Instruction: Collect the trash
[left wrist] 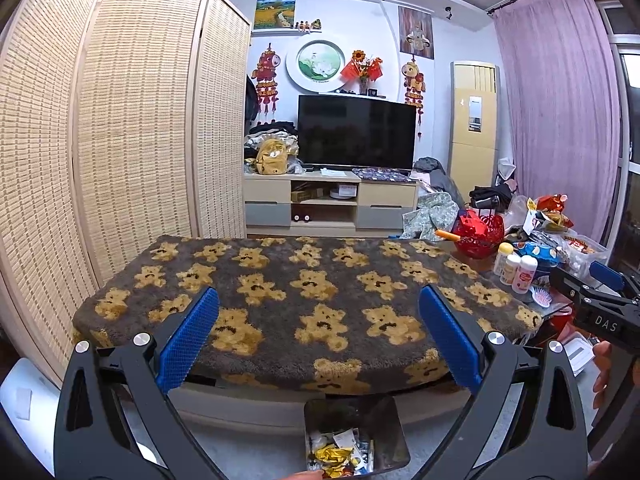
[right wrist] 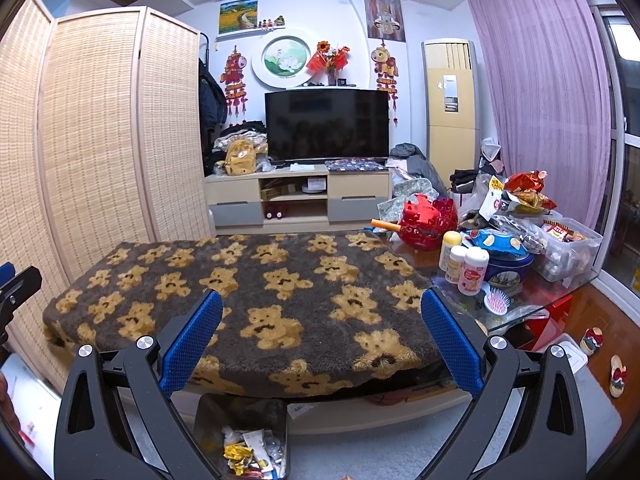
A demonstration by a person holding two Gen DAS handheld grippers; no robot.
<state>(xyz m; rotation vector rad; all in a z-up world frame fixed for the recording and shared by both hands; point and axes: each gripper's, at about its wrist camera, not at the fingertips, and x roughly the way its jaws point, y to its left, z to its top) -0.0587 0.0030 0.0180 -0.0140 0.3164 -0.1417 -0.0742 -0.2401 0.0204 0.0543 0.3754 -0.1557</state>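
Note:
A dark bin (left wrist: 394, 436) stands on the floor in front of the table, holding crumpled yellow wrappers (left wrist: 334, 456) and paper scraps. It also shows in the right wrist view (right wrist: 208, 420), with its wrappers (right wrist: 238, 456). My left gripper (left wrist: 319, 312) is open and empty, held above the bin and before the bear-patterned rug (left wrist: 304, 292) on the table. My right gripper (right wrist: 322, 314) is open and empty at about the same height, and it shows at the right edge of the left wrist view (left wrist: 596, 292). No loose trash shows on the rug (right wrist: 280, 276).
The table's right end is crowded: a red basket (right wrist: 430, 222), white bottles (right wrist: 472, 270), a pink brush (right wrist: 497, 302), snack bags (right wrist: 524, 192), a clear box (right wrist: 568, 248). A bamboo screen (left wrist: 120, 120) stands left. A TV (left wrist: 356, 134) stands behind.

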